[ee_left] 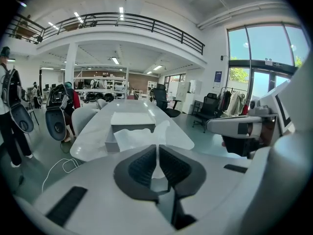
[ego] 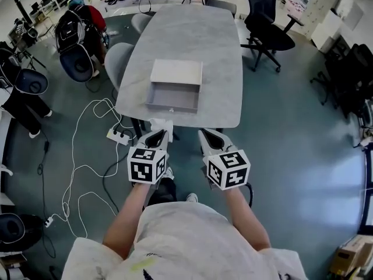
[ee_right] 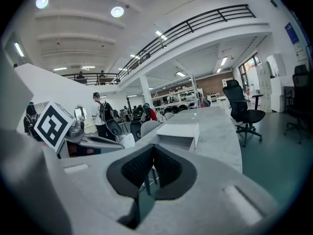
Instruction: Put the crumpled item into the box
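Note:
A shallow grey box (ego: 172, 105) lies open near the front edge of the grey table (ego: 192, 34), its lid folded back behind it. My left gripper (ego: 158, 134) hangs just short of that edge, shut on a piece of crumpled white paper (ego: 162, 125). In the left gripper view the paper (ee_left: 139, 137) sticks out ahead of the closed left gripper (ee_left: 157, 149), with the box (ee_left: 131, 122) beyond it. My right gripper (ego: 211, 137) hovers beside the left one. Its jaws meet with nothing between them in the right gripper view (ee_right: 153, 151), which shows the box (ee_right: 179, 131) ahead.
Grey chairs (ego: 119, 60) stand along the table's left side and a black office chair (ego: 265, 31) at its right. A power strip with a white cable (ego: 119, 136) lies on the floor below the left gripper. A person with a backpack (ee_left: 10, 111) stands far left.

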Demonstrator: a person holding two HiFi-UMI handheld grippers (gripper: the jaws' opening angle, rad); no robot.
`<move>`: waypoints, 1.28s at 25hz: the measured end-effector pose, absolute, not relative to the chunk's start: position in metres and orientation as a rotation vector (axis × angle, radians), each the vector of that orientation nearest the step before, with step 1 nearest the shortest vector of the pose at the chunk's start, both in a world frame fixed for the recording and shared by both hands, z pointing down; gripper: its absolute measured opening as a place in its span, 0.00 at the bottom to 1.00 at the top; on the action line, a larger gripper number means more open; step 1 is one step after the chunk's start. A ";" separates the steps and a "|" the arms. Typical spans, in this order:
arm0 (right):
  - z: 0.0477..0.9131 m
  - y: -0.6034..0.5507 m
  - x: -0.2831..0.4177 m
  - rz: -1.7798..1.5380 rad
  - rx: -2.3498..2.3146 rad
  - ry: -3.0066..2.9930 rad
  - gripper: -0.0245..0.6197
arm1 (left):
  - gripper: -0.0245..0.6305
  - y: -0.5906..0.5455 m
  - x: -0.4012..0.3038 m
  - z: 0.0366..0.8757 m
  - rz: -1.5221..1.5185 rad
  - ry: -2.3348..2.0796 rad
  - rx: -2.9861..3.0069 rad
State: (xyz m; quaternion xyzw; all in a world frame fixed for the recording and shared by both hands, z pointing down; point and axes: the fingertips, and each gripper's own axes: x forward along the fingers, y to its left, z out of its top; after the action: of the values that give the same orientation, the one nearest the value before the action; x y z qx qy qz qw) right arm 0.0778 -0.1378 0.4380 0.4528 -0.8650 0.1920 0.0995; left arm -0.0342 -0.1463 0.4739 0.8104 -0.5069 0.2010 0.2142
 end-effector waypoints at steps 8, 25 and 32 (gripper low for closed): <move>0.446 -0.192 0.071 0.591 1.405 -2.489 0.05 | 0.07 -0.209 -0.037 0.487 0.571 -1.314 2.273; 0.455 -0.274 0.054 0.607 1.533 -2.402 0.05 | 0.07 -0.310 -0.034 0.518 0.734 -1.105 2.352; 0.467 -0.293 0.052 0.639 1.615 -2.363 0.05 | 0.07 -0.335 -0.034 0.542 0.864 -1.002 2.379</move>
State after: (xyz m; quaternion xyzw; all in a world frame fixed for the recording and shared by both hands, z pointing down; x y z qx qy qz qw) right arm 0.0523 -0.2930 0.4671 0.5478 -0.8013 0.2167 0.1041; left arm -0.0340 -0.3351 0.5422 0.8547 -0.3601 0.3105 0.2082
